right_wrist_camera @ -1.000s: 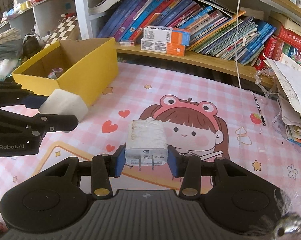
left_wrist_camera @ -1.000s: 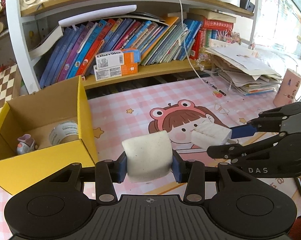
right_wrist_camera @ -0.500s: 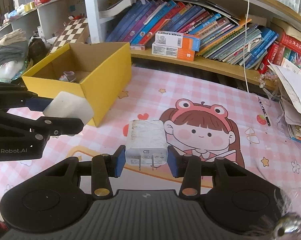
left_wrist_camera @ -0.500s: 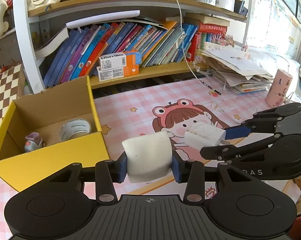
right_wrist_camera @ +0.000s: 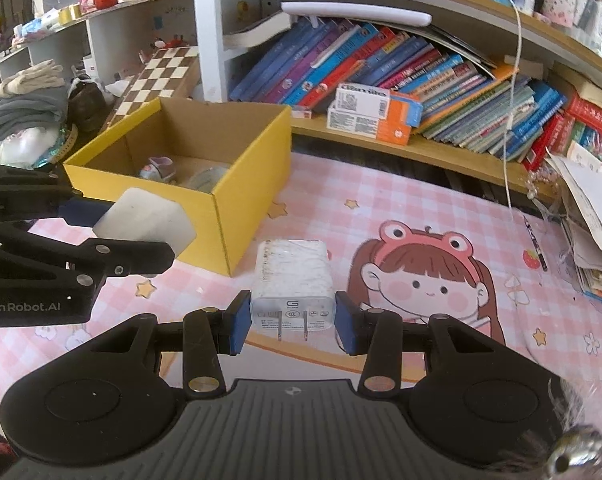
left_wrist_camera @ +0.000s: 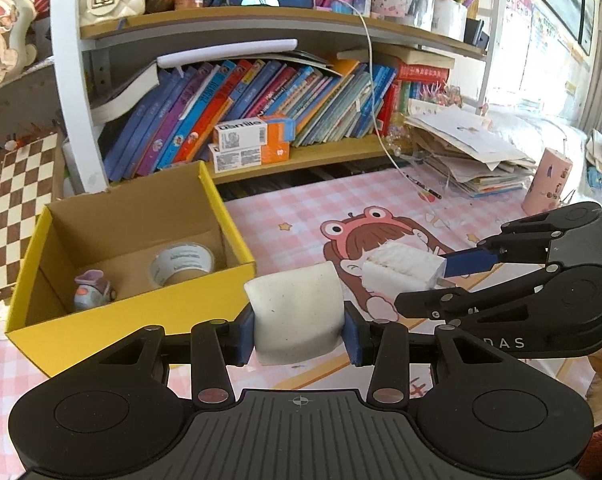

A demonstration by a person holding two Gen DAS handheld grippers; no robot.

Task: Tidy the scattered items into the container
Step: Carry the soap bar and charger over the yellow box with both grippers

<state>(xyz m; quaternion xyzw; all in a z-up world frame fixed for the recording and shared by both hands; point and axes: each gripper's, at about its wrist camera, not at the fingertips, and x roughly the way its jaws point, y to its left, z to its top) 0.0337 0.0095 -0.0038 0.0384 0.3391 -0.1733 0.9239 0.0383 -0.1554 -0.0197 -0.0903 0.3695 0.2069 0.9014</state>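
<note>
While the yellow box (left_wrist_camera: 141, 316) sat far left on the table, the left tool (left_wrist_camera: 299, 326) clamped a white sponge (left_wrist_camera: 297, 316) beside it; the right tool (right_wrist_camera: 293, 322) clamped a white charger (right_wrist_camera: 293, 280). Carrying was underway; next, each should go over the box and release.

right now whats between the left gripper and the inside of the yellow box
Only the yellow box's near front wall. The left gripper, shut on a white eraser, sits just outside it, as the left wrist view shows.

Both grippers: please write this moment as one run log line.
left gripper: shut on eraser | right gripper: shut on charger | yellow box: holds tape roll, small toy
</note>
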